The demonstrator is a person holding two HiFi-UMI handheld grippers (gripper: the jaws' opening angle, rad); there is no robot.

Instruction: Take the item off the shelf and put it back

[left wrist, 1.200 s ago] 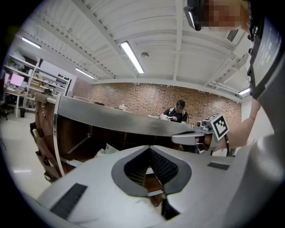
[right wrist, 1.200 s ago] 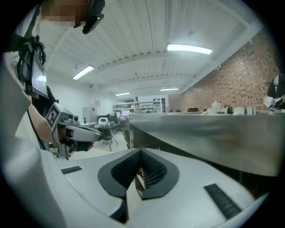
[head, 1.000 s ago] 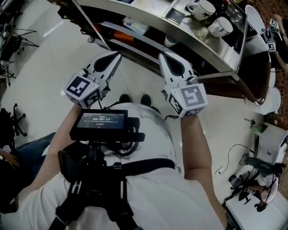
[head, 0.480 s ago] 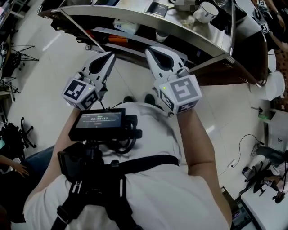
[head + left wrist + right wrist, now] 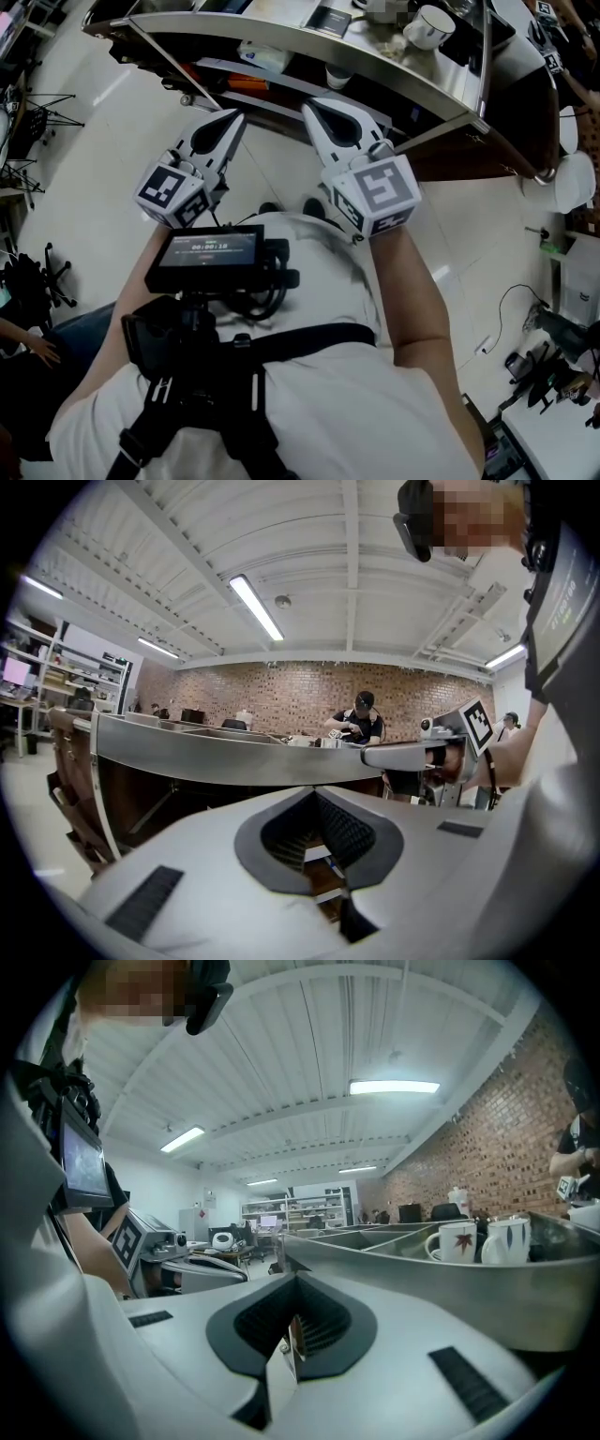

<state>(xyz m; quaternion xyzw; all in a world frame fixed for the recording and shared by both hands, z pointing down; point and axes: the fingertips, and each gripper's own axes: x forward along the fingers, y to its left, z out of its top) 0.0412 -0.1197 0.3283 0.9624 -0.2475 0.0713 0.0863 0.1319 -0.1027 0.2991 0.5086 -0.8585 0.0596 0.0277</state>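
Well, neither tool has anything in it: the left gripper (image 5: 238, 116) and the right gripper (image 5: 309, 105) both hang with jaws closed on nothing, just short of the front edge of the shelf (image 5: 262, 31). Which item is meant I can't tell. The mugs (image 5: 429, 25) stand on the top level, toward its right end. I'd judge that either nothing has been taken off yet or it's already back.

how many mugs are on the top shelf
2. Both stand side by side on the top shelf, at the right gripper view's right: the leaf mug, and the second mug right of it. More may be hidden behind the rim.
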